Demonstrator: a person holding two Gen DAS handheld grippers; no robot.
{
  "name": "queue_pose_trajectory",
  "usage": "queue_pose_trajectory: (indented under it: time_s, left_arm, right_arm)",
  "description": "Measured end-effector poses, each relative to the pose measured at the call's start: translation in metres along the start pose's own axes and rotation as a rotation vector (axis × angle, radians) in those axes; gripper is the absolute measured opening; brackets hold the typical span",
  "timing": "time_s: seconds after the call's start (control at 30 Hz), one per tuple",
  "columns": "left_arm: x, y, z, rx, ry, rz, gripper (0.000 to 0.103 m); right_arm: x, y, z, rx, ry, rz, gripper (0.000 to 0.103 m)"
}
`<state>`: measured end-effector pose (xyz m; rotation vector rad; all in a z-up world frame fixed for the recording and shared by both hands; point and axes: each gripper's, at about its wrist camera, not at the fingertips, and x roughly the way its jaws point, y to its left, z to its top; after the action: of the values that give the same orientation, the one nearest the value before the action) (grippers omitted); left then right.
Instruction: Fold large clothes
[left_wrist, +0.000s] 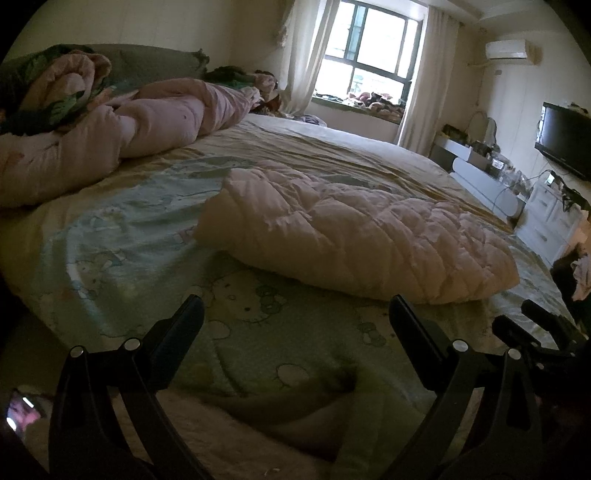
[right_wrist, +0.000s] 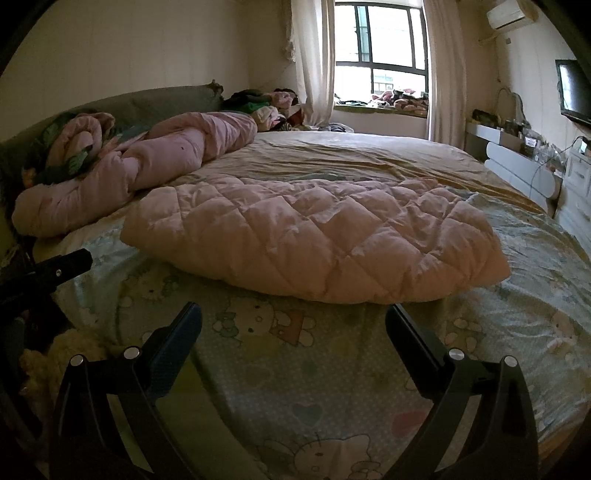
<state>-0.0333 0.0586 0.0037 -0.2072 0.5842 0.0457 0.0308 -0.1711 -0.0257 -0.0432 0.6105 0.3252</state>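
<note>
two grippers hover low over the near edge of a bed, and each has its jaws wide apart with nothing between them. the left gripper (left_wrist: 295, 306) points across the cartoon-print bedsheet (left_wrist: 122, 236), and the right gripper (right_wrist: 293, 314) does the same from a spot further right. the task's thing, a pale pink quilted garment (right_wrist: 314, 236), lies folded into a thick pad in the middle of the bed, just beyond the fingertips of both grippers and touching neither. in the left wrist view the quilted garment (left_wrist: 354, 236) sits right of centre; in the right wrist view it fills the middle, with its near edge almost at the right finger.

a rumpled pink duvet (right_wrist: 147, 162) is heaped along the far left by the green headboard (right_wrist: 155, 103), well apart from the garment. the window (right_wrist: 380, 55) with white curtains stands at the far wall in both views, and a television (left_wrist: 565, 136) hangs on the right wall.

only the left wrist view shows the other gripper's black fingers at its right edge and a small lit screen (left_wrist: 22, 410) at lower left. only the right wrist view shows the left gripper's finger poking in from the left edge, and something yellow and fuzzy (right_wrist: 70, 350) beside the bed.
</note>
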Motion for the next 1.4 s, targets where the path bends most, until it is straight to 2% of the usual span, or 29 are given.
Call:
queue_pose_trajectory:
  time_s: [1.4]
  left_arm:
    - [-0.0075,0.0004,0.0010,0.011,-0.018,0.016,0.094]
  right_arm:
    - [-0.0020,0.0015,-0.0009,-0.005,-0.009,-0.001,0.099]
